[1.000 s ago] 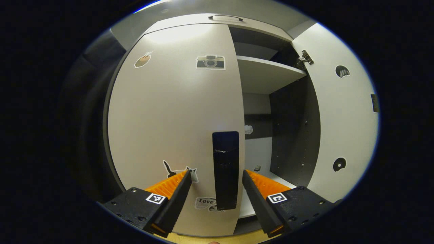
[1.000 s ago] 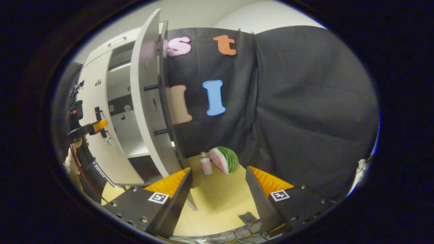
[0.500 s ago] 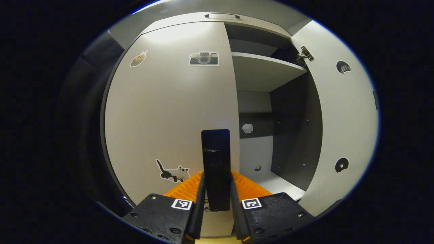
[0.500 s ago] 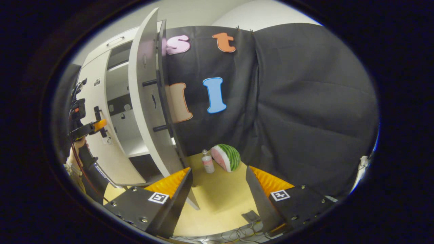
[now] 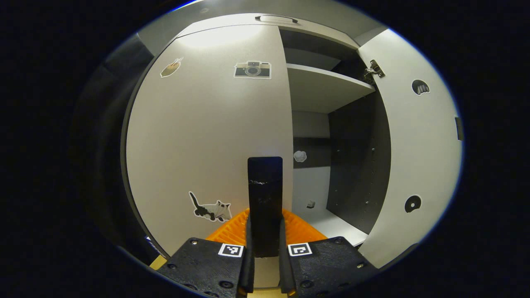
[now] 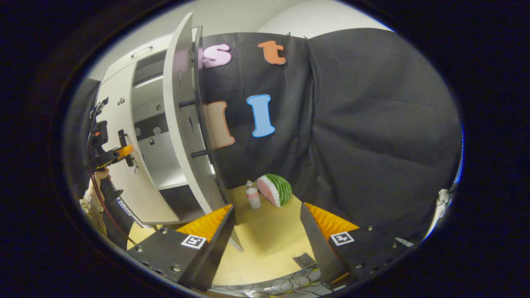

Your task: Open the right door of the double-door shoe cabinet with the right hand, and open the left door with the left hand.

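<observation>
**A:** Shoe cabinet (image 5: 265, 25) sits straight ahead in the left gripper view. Its left door (image 5: 207, 132) looks flush with the cabinet front, and the left gripper (image 5: 265, 231) is clamped on the dark vertical handle (image 5: 265, 194) by that door's inner edge — both fingers squeeze it from either side.

**B:** And the right door (image 5: 418, 145)?

**A:** It's swung wide open, so the shelf (image 5: 323, 85) and the dark inner side wall show. There are stickers on the left door too — a camera (image 5: 252, 69) up top and a cat (image 5: 209, 208) low down.

**B:** What about the other tool?

**A:** The right gripper (image 6: 267, 223) holds nothing, its fingers spread apart over the tan floor (image 6: 269, 244), well away from the cabinet. A watermelon half (image 6: 275, 189) and a small bottle (image 6: 251, 195) sit near the black cloth (image 6: 372, 124).
</observation>
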`<state>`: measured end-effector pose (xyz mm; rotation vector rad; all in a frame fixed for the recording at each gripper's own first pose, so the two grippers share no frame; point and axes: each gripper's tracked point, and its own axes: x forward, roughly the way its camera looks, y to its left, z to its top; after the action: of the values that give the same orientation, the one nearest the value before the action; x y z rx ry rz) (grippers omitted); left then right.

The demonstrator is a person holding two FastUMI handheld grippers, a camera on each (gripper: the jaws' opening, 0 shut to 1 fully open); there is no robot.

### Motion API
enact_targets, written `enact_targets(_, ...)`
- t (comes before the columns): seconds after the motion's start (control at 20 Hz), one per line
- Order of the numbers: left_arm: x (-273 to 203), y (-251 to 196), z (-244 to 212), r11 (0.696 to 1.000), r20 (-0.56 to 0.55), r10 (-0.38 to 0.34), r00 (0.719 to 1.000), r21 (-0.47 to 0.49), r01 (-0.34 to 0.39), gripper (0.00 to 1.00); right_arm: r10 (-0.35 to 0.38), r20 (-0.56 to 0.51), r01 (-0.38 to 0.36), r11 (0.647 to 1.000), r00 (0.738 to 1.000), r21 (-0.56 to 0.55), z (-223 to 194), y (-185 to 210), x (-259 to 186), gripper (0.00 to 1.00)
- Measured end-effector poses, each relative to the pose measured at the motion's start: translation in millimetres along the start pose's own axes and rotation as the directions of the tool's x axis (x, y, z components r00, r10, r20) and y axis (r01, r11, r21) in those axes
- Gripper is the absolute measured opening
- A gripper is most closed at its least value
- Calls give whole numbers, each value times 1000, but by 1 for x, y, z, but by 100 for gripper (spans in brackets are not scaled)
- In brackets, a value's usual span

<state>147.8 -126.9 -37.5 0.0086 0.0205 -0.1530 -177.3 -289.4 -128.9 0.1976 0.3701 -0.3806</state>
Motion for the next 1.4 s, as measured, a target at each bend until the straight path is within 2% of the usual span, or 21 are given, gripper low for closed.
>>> enact_targets(0.3, -17, 0, 1, 1000, -5, -15, 1000, -13, 15, 22, 23, -17, -23, 1000, 1000, -6, 0, 7, 1, 94)
enact_targets(0.75, -64, 10, 1, 998, -17, -56, 998, -31, 56, 22, 132, -34, -133, 991, 991, -8, -8, 42, 0, 93)
enact_targets(1.4, -116, 29, 1, 988, -6, -152, 988, -38, 152, 22, 284, -99, -287, 958, 954, -18, -30, 113, 16, 93)
